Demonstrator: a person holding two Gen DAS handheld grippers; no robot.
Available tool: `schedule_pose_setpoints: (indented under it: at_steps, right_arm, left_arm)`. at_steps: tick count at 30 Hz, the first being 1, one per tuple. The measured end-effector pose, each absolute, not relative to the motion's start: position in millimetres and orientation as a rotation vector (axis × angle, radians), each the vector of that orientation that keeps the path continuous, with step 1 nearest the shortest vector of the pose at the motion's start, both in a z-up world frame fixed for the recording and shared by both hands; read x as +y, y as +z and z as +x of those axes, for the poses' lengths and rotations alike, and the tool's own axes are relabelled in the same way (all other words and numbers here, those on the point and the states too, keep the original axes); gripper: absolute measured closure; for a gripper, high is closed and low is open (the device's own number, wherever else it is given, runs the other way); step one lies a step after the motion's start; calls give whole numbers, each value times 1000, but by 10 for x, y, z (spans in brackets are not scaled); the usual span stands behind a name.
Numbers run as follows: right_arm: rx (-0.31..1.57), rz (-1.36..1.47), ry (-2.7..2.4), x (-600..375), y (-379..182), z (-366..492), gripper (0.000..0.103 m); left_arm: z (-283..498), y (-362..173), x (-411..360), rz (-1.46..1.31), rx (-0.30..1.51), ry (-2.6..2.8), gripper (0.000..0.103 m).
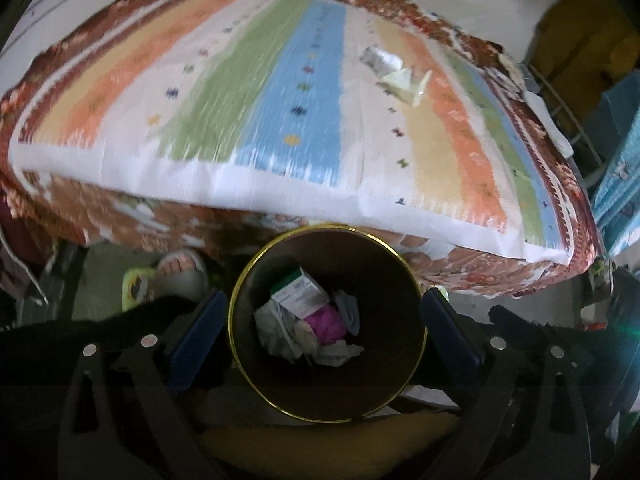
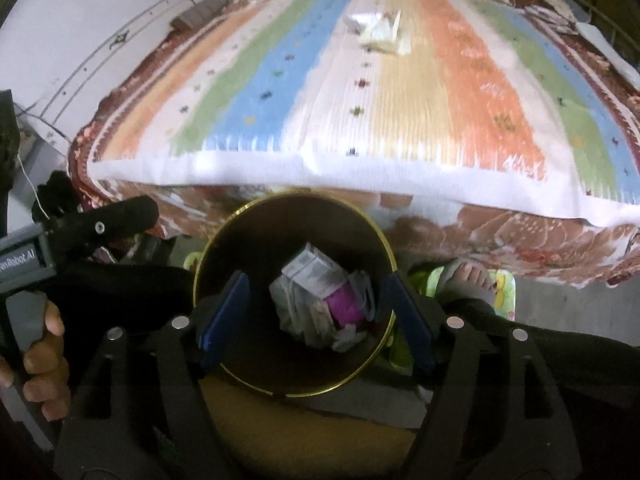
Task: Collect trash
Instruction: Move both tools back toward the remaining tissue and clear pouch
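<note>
A dark round bin with a gold rim (image 1: 236, 300) (image 2: 200, 264) stands on the floor in front of the bed. Inside lie a small carton (image 1: 302, 292) (image 2: 312, 272), a magenta wrapper (image 1: 326, 320) (image 2: 344, 304) and crumpled white paper (image 1: 280, 332) (image 2: 296, 316). My left gripper (image 1: 324, 320) hangs open above the bin, nothing between its blue pads. My right gripper (image 2: 316, 312) also hangs open over the bin, empty. On the striped bedspread lie a silvery wrapper (image 1: 378, 58) and crumpled pale paper (image 1: 404, 84) (image 2: 382, 30).
The bed with the striped cover (image 1: 200, 80) (image 2: 480, 92) fills the upper half of both views. A person's sandalled foot (image 1: 180, 272) (image 2: 468, 276) stands beside the bin. A hand holding the other gripper's handle (image 2: 44, 356) is at the left. Blue and yellow things (image 1: 616, 120) stand at right.
</note>
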State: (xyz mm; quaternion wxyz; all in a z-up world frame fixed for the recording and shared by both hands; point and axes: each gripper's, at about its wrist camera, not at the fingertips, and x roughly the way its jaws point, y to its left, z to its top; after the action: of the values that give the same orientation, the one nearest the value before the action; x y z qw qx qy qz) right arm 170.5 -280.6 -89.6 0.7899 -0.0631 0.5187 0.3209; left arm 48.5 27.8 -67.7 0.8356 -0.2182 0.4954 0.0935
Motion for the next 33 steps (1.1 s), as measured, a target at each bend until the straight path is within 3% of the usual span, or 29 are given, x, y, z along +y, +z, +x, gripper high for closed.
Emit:
schedule_pose_setpoints:
  at_steps: [16, 33]
  right_arm:
    - [831, -184, 718, -2888, -327, 1646, 9]
    - [736, -225, 741, -2639, 156, 2262, 9]
  left_arm:
    - [572, -227, 235, -313, 891, 130, 6]
    - [1094, 90, 424, -201, 841, 192, 6]
